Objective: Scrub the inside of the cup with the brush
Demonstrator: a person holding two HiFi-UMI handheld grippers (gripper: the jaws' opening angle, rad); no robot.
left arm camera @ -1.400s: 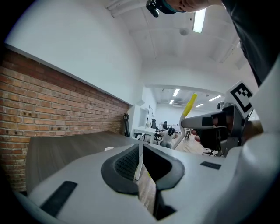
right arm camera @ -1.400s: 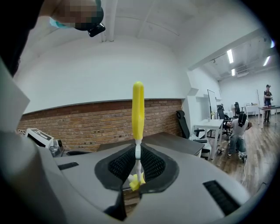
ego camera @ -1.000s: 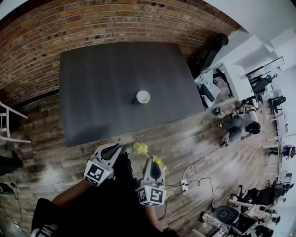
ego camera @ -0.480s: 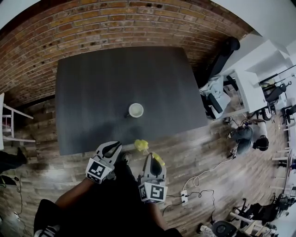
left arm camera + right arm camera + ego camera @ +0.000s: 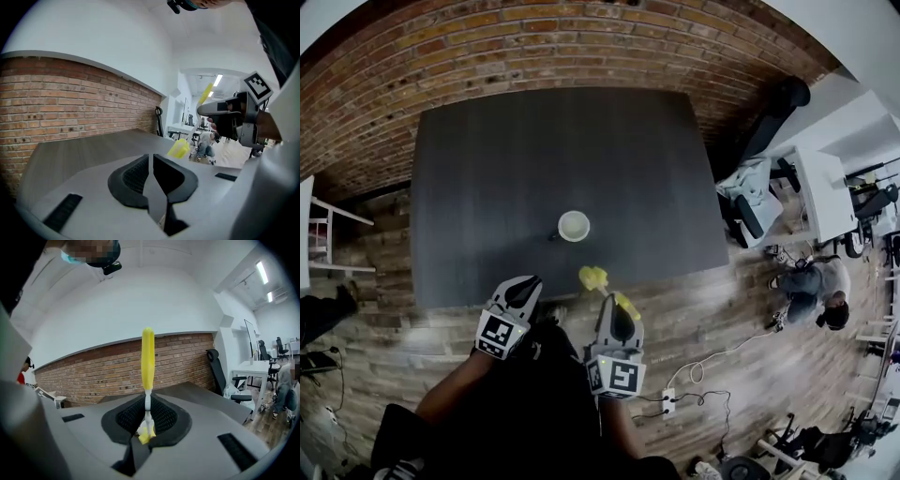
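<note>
- We found the cup [image 5: 574, 226] upright on the dark table [image 5: 487, 169], towards its near edge, with nothing touching it.
- We saw both grippers held above the wood floor [image 5: 712, 300] on the near side of the table, well apart from the cup.
- The left gripper [image 5: 522, 289] had its jaws pressed together with nothing between them.
- The right gripper [image 5: 613, 309] had its jaws pinched on the thin white stem of the yellow brush [image 5: 593, 277].
- The brush head pointed far and slightly left, reaching about the table's near edge, just right of the cup's line.
- We saw a brick wall [image 5: 534, 47] beyond the table's far side.
</note>
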